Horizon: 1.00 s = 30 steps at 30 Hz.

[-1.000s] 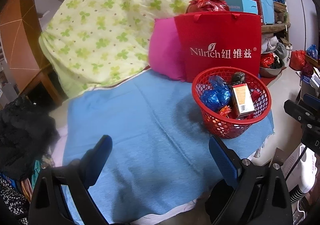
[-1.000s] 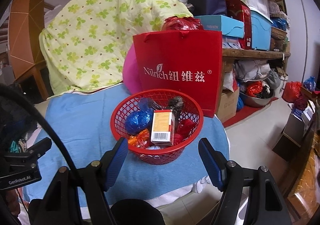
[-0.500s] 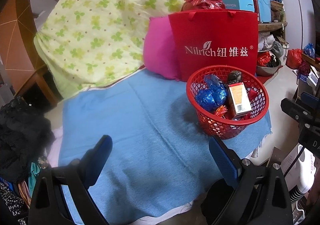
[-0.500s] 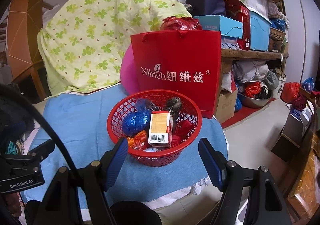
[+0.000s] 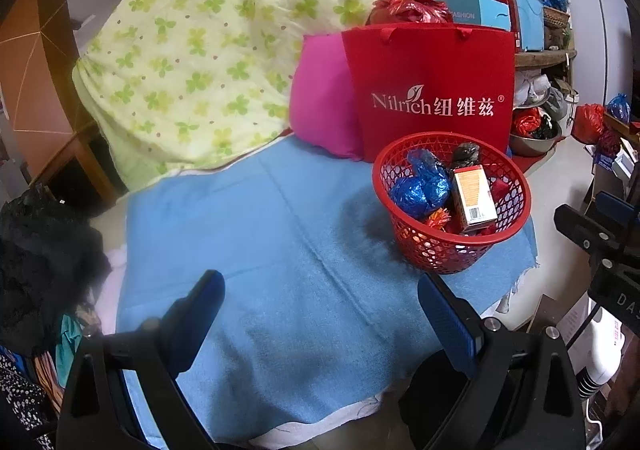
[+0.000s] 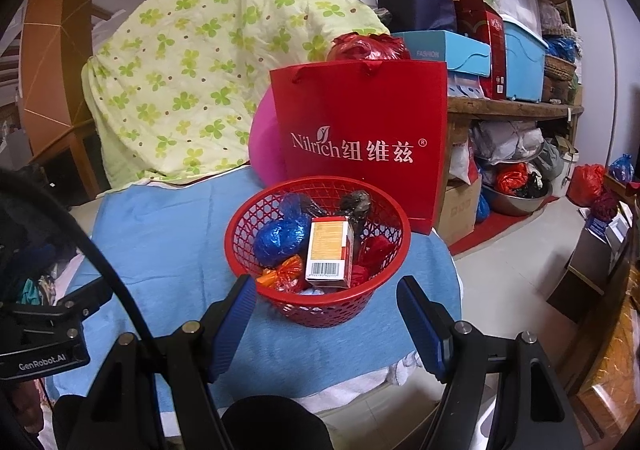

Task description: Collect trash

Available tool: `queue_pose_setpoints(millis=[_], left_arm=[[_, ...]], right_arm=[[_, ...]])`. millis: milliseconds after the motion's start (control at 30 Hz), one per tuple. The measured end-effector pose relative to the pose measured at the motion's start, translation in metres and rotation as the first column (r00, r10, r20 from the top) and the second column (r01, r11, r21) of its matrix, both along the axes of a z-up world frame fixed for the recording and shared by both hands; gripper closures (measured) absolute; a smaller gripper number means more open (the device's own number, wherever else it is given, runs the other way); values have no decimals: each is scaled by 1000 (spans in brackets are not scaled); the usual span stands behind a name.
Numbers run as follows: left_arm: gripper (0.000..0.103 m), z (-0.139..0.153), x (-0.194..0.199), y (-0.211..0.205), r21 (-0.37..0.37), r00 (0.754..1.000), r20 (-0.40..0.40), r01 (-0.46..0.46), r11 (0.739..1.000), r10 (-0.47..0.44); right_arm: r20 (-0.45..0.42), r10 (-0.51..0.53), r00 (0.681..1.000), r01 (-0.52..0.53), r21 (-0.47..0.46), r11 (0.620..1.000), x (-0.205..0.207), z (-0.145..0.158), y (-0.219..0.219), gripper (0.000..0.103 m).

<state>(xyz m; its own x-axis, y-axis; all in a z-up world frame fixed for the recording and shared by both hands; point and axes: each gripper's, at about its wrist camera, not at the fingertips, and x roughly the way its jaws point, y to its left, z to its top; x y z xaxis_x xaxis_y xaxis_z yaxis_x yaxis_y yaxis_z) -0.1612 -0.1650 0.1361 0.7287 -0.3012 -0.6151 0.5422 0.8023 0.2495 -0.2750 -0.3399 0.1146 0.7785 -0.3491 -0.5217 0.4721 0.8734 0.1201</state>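
Right gripper (image 6: 326, 300): lower centre of frame, fingers spread wide, gripping nothing.
Left gripper (image 5: 320, 296): lower centre, likewise released and empty.
Blue cloth (image 5: 256, 242): mid-frame, no loose trash seen on it.
Red basket (image 6: 240, 246): centre, held the carton (image 6: 328, 250), blue wrapper (image 6: 278, 236), other scraps.
Red bag (image 6: 360, 137): behind basket.
Progress: collection appeared near finished.

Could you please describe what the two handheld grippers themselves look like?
Both the left gripper and the right gripper have black angular frames with silver bolts and two flat blue ribbed pads. The left one's body, seen in the right view, reads "GenRobot.AI" beside a black cable.
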Motion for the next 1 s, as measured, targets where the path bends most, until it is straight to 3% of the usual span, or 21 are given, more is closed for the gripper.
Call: queue_pose_setpoints(millis=[500, 1000], left_arm=[[6, 24, -19, 23, -80, 999, 36, 29, 996, -26], [6, 7, 10, 20, -118, 999, -8, 52, 992, -54]], right_arm=[[29, 14, 999, -12, -76, 997, -19, 23, 28, 27], [-18, -9, 1000, 7, -86, 996, 9, 15, 20, 27]])
